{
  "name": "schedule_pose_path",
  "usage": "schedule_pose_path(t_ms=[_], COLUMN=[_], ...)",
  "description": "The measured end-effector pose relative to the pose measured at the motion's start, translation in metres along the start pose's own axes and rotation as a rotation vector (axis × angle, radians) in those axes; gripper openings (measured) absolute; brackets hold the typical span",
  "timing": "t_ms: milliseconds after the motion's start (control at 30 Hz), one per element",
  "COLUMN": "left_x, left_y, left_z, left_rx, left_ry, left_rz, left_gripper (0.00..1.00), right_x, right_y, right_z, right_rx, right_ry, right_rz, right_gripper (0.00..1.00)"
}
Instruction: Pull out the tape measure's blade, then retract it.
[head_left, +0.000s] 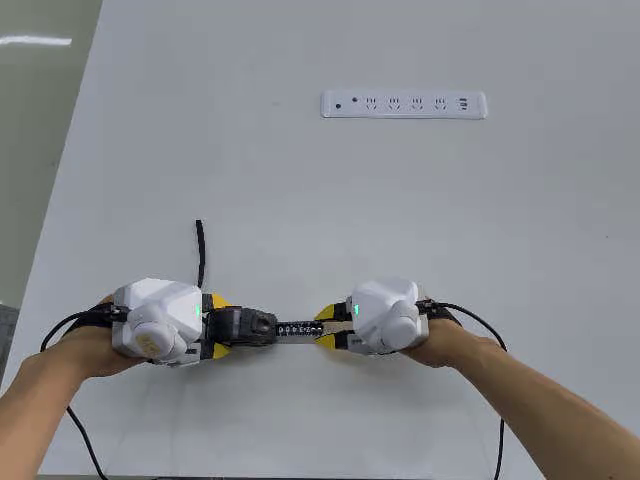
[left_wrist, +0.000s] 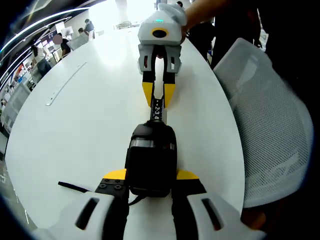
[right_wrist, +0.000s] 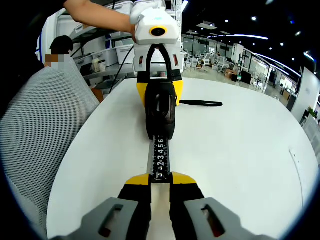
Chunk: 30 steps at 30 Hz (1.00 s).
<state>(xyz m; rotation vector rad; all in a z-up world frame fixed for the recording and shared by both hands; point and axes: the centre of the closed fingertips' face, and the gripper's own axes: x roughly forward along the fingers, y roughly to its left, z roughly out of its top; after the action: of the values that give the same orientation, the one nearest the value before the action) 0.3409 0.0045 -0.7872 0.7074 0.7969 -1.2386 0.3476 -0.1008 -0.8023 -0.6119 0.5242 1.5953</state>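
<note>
A black tape measure case lies low over the white table, held by my left gripper, whose yellow-tipped jaws are shut on its sides. A short length of numbered blade runs from the case to my right gripper, shut on the blade's end. In the right gripper view the case sits straight ahead with the blade showing digits. In the left gripper view the blade leads to the right gripper. The case's black wrist strap trails across the table.
A white power strip lies at the far side of the table. Black cables hang from both grippers near the front edge. A grey mesh chair stands beside the table. People sit in the background.
</note>
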Motion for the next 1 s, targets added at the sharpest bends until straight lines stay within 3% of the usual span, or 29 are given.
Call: schedule_pose_path(t_ms=[1000], left_x=[-0.001], left_y=[0.000], left_z=[0.003], left_rx=[0.003], left_ry=[0.002], left_rz=[-0.002], left_gripper=[0.29], right_x=[-0.018], right_y=[0.000], right_z=[-0.017], right_rx=[0.001], right_ry=[0.022], right_rz=[-0.016], right_gripper=[0.11])
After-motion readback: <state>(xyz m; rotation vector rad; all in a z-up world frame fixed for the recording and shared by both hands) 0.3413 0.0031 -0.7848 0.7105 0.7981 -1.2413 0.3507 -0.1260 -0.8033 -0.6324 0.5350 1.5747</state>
